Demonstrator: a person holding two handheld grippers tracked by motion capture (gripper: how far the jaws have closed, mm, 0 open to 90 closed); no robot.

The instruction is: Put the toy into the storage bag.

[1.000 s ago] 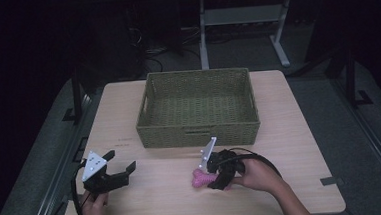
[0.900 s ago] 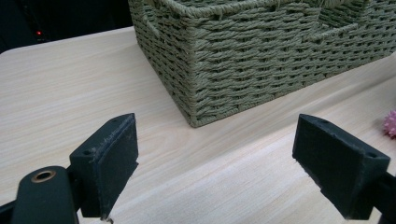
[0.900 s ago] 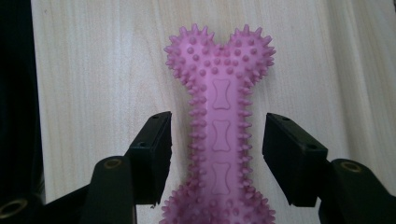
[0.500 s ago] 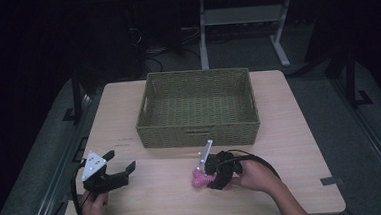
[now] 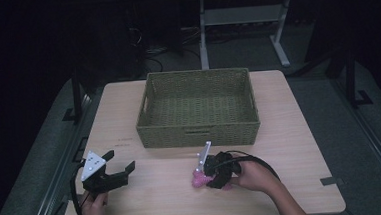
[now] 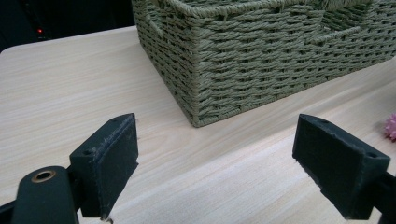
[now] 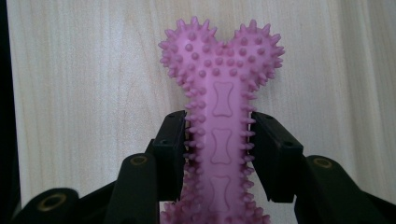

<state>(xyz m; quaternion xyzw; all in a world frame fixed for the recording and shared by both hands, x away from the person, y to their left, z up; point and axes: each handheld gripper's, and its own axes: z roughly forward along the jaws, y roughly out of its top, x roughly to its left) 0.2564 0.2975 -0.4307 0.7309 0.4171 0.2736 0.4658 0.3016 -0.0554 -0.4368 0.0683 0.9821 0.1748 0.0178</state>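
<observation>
Right gripper (image 7: 219, 149) clamped on bone (image 7: 219, 107), jaws just closed in onto its shaft, pads pressing the spikes on both sides. Seen from above, right gripper (image 5: 202, 176) lying low over table (image 5: 291, 146), just in front of basket (image 5: 197, 107), a little right of its middle, jaws pointing left, grey plate tilted up toward the basket. Right hand (image 5: 253, 176) wrapped round the body from the right, forearm entering from the bottom edge, cable looping in an arc behind the wrist.

Left gripper (image 5: 116, 174) spread wide, nothing between the jaws, held level just above the tabletop, in front of the basket's left corner and well apart from it, pointing right. Left hand (image 5: 93, 206) gripping from below, cable curling beside it. Left gripper (image 6: 217, 158) view: same basket corner ahead, bare wood between the pads.

Bone (image 5: 199, 179): pink, rubbery, covered in short blunt spikes, two rounded lobes at the far end, small bone shapes embossed along the flat shaft; lying flat on the table in front of the basket. Basket: rectangular, olive-green woven cord, ribbed weave, slot handles in the walls, open top. Table: pale wood grain, smooth, rounded corners. Jaw pads: black, blocky, matt, slightly worn at the edges.
</observation>
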